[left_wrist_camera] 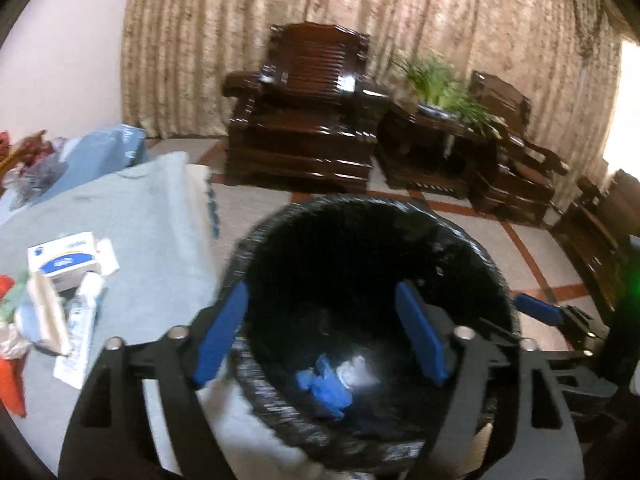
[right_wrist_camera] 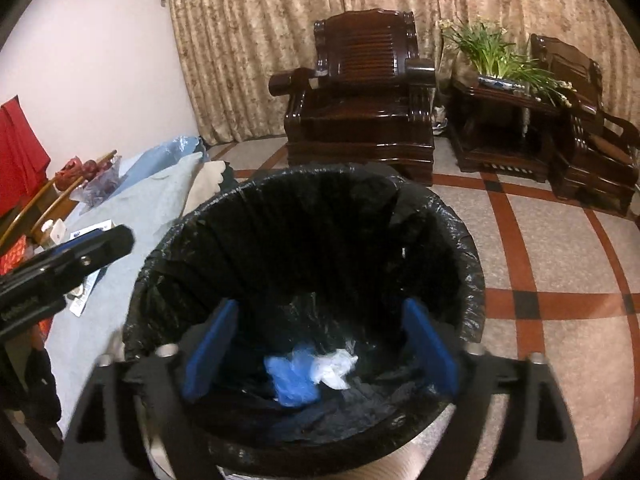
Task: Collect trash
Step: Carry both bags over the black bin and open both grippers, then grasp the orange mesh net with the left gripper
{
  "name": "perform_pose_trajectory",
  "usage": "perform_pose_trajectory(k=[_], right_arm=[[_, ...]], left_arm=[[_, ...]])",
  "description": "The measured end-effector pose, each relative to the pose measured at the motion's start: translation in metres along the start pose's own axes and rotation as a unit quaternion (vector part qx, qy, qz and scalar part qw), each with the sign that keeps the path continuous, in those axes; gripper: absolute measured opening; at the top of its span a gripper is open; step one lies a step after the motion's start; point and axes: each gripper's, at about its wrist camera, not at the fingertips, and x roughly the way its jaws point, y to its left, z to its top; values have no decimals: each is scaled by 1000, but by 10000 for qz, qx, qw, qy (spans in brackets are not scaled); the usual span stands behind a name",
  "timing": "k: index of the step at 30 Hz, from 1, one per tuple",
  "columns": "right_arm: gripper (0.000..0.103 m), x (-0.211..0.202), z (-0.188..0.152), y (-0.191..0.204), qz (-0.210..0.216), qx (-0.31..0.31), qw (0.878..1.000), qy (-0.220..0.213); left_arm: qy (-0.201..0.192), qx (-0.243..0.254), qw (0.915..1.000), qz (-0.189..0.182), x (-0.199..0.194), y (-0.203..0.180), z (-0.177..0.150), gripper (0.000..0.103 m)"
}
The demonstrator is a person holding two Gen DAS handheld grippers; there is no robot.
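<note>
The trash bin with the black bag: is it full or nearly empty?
Nearly empty. The trash bin holds only a blue crumpled piece and a white crumpled piece at the bottom.

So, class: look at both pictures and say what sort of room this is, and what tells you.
Probably a home living room: carved dark wooden armchairs, a potted plant on a side table, and long patterned curtains behind them.
</note>
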Motion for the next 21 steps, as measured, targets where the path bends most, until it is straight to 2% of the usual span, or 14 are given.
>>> perform_pose_trajectory(k=[1,3,10,16,21], right_arm=[[94,-2,1,4,30,-24,10000,-37],[97,-4,2,13,65,-102,9999,-79],[97,-4,7,73,469,-530,9972,-229],[97,6,6,144,989,-988,9898,-272],[97,20,-2,195,1317,-1313,9823,-210]], left_arm=[[-53,-17,9999,94,-5,5,0,87],[-179,-77,9992,335,-17,22,1,90],[-468,-316,9920,1127,-65,85,-6,91],[-547,-530,9764,2023,-104,151,-24,91],[-462,-889,9579,2692,-132,209,-45,91]])
